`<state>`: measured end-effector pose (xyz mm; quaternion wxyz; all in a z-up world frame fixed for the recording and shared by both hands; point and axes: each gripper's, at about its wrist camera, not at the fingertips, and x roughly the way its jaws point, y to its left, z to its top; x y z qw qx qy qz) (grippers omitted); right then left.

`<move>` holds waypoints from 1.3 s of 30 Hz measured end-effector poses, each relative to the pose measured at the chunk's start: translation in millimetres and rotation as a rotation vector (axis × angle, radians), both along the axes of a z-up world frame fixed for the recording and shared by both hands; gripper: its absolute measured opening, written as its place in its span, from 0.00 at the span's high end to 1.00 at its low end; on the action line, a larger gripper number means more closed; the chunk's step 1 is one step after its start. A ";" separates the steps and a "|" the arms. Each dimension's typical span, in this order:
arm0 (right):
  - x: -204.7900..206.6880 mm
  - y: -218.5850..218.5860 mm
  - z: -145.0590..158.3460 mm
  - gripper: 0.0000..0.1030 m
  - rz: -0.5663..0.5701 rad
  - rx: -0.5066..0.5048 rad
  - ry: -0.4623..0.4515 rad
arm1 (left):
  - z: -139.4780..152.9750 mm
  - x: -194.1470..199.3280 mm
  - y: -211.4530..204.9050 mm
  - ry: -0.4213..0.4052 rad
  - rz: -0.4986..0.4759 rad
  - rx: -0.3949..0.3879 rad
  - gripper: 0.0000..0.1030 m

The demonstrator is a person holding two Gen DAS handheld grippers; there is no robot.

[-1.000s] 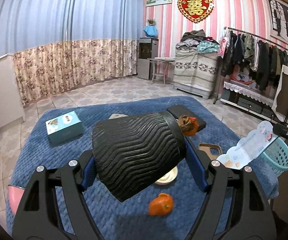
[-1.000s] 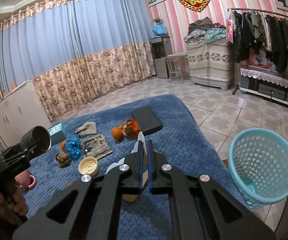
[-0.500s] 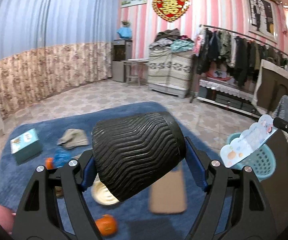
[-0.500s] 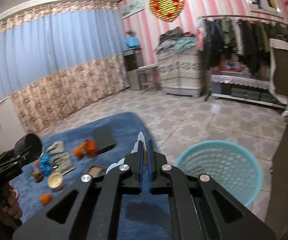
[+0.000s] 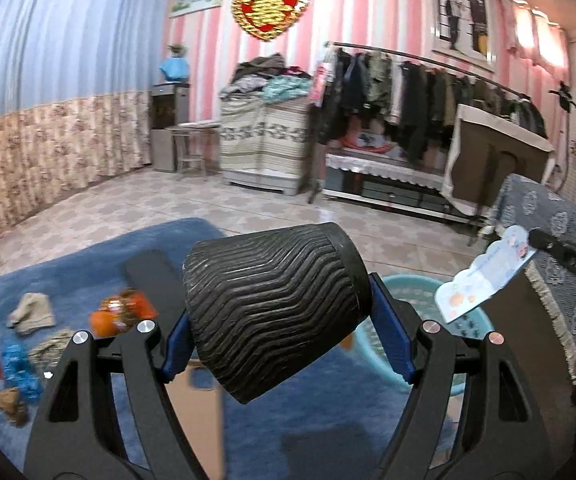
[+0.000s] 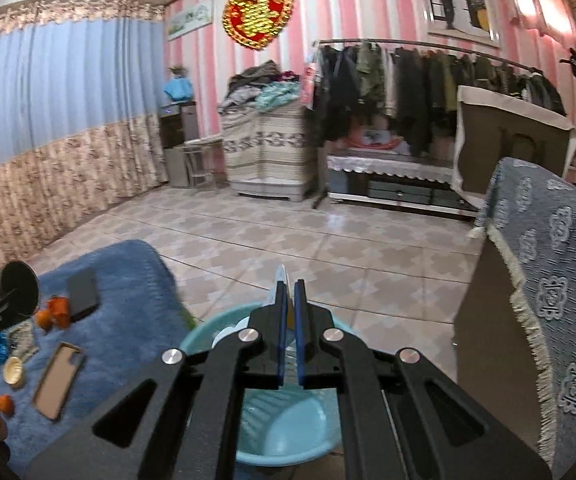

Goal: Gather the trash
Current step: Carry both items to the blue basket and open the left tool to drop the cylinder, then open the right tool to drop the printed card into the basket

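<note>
One black ribbed cup [image 5: 276,308] is held between the wide left gripper [image 5: 278,332]; the closed right gripper [image 6: 289,332] pinches one paper card [image 5: 483,280] above one blue basket [image 6: 288,436]

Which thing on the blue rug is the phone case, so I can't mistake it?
Start at the blue rug and go to its near edge beside the bin. The phone case lies flat there, right of the small cream lid. It is a tan rectangle with a camera cut-out, unlike the black slab farther back.

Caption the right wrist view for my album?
Right gripper pinching a paper card above the blue basket.
</note>
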<state>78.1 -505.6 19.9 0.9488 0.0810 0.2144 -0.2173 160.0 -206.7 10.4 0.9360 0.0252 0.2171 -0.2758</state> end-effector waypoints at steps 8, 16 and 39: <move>-2.4 -34.8 -28.4 0.96 -0.071 0.012 0.049 | -20.1 7.6 -68.9 0.038 -0.126 0.016 0.27; -9.3 -39.8 -51.5 0.96 -0.110 0.015 0.085 | -61.7 15.4 -137.4 0.069 -0.230 0.077 0.27; -0.1 -46.8 -72.5 0.96 -0.126 0.037 0.110 | -51.4 57.8 -142.2 0.043 -0.095 0.068 0.05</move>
